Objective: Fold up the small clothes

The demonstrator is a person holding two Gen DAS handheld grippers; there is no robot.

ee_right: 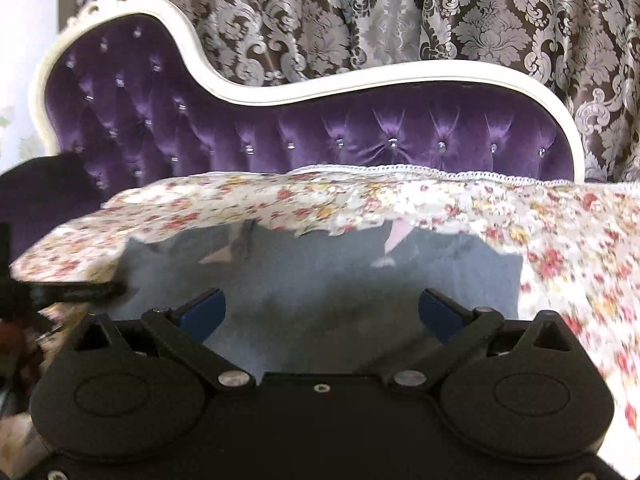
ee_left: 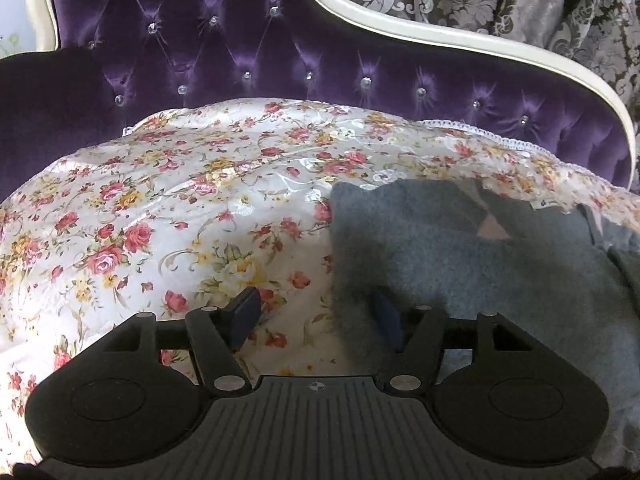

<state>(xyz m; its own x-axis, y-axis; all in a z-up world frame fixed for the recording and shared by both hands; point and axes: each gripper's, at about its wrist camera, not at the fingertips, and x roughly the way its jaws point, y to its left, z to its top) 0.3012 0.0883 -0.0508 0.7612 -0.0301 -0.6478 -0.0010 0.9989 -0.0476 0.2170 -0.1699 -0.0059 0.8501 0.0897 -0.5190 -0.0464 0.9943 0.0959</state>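
A small grey fleece garment (ee_left: 460, 264) with pale pink triangle marks lies flat on a floral cover (ee_left: 160, 208). In the left wrist view my left gripper (ee_left: 316, 314) hangs low over the garment's left edge. It is open: one pad is above the flowers, the other above the grey cloth, and nothing is pinched. In the right wrist view the same garment (ee_right: 320, 272) fills the middle. My right gripper (ee_right: 324, 312) stands wide open just above it, and its pads hold nothing.
The floral cover (ee_right: 560, 240) is spread over a purple tufted couch (ee_left: 240, 40) with a white curved frame (ee_right: 360, 76). A brown and silver damask curtain (ee_right: 400, 12) hangs behind. A dark object (ee_right: 84, 292) juts in at the garment's left edge.
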